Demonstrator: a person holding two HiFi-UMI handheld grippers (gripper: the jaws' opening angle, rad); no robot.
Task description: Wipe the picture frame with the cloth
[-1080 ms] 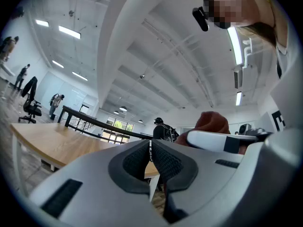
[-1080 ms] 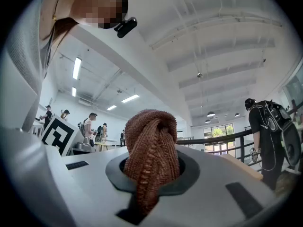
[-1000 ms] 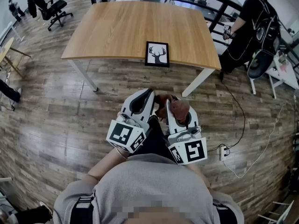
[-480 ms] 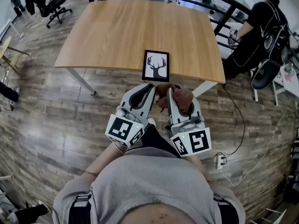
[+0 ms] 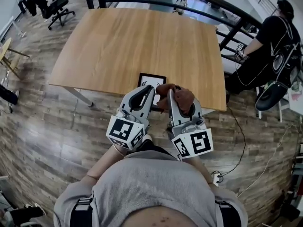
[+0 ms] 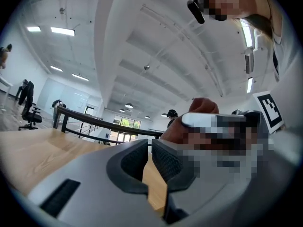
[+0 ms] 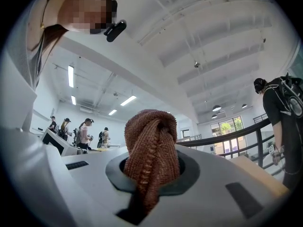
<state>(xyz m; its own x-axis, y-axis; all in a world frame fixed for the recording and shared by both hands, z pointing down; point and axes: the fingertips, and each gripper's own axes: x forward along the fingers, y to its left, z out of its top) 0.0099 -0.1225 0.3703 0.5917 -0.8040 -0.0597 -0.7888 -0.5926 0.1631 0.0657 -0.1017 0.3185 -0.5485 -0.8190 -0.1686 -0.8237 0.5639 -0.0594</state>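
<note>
Picture frame [image 5: 150,80]: lying by the worktop's [image 5: 118,41] near edge, apparently not yet wiped. Cloth [image 7: 150,145]: bunched, clamped in right tool [image 7: 150,170]. Left tool [image 6: 147,161]: clenched, empty.

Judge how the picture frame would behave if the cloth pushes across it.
The picture frame appears to lie flat, so it probably won't tip. It looks thin and likely light on the smooth wooden table, so an unbraced wipe may slide it. It sits by the table's near edge, so a pull toward the person could drop it.
</note>
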